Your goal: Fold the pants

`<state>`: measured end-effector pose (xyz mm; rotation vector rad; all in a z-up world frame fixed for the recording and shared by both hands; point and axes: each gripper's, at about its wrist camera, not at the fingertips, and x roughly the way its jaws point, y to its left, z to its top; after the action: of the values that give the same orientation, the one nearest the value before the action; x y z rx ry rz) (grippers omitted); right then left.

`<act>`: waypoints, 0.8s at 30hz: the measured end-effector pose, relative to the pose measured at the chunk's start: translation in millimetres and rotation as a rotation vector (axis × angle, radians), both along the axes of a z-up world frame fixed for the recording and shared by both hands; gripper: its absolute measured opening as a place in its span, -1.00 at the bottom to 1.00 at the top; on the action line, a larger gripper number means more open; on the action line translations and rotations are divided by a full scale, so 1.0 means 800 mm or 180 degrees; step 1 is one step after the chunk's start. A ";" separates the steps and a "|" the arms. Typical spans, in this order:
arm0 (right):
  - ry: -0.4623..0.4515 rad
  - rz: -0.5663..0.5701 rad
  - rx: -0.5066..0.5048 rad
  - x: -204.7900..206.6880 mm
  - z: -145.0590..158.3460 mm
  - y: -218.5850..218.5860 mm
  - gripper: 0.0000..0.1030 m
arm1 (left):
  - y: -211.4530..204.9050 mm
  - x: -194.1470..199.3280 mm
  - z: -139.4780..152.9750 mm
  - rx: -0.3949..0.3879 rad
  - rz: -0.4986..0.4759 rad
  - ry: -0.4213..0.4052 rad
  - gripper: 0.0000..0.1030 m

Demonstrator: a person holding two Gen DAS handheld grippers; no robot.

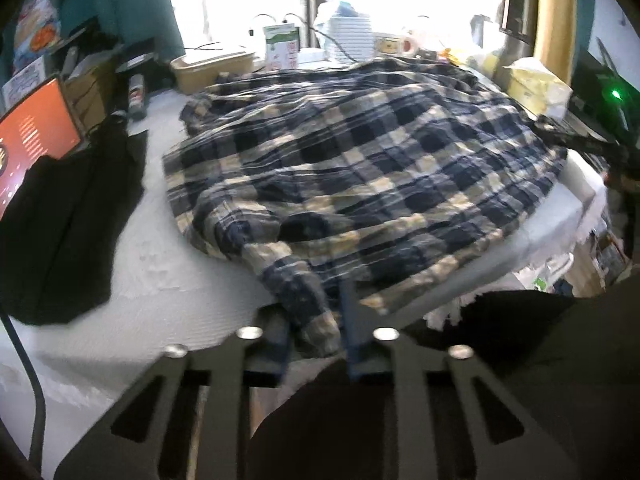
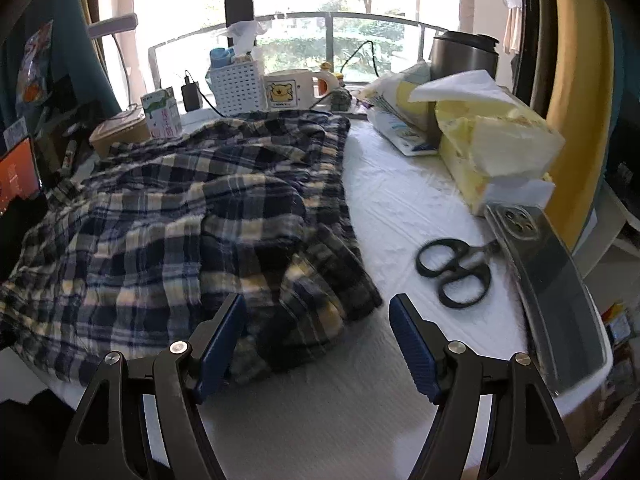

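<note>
Pants point(image 1: 340, 168) hem pinched in left jaws; right jaws wide; carton point(image 2: 162, 114) print seemingly unreadable.

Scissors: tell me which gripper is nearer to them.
Right. The right gripper stands open over the plaid pants' corner, with the scissors just beyond its outer finger. The left gripper is shut on the pants' near edge; its view shows no scissors.

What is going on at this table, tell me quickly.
A person with a gripper in each hand is folding plaid pants spread on the white table. The left gripper is shut on the near edge of the fabric. The right gripper is open, its jaws either side of the near corner, not yet gripping.
</note>
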<state>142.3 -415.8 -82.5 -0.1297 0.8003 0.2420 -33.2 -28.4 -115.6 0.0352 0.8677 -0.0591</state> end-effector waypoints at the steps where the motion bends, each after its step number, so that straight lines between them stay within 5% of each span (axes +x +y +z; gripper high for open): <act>1: 0.0016 0.0007 0.0008 0.003 -0.001 0.003 0.44 | 0.000 0.001 0.000 -0.0006 -0.0010 0.0005 -0.83; 5: 0.0060 -0.0162 -0.0006 0.013 -0.004 0.001 -0.16 | 0.007 0.003 0.003 -0.0104 0.0031 0.0019 -0.91; 11: 0.0049 -0.0175 -0.0012 0.008 0.004 -0.008 -0.68 | 0.015 0.003 0.021 -0.0215 0.0066 -0.0122 -0.92; 24: -0.0325 -0.0047 0.0014 -0.019 0.066 0.012 -0.73 | 0.052 0.024 0.088 -0.0328 0.0218 -0.0602 -0.92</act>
<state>126.8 -406.0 -29.4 -0.1310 0.6990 0.2215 -13.7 13.5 -45.4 -0.0843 0.6754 -0.0356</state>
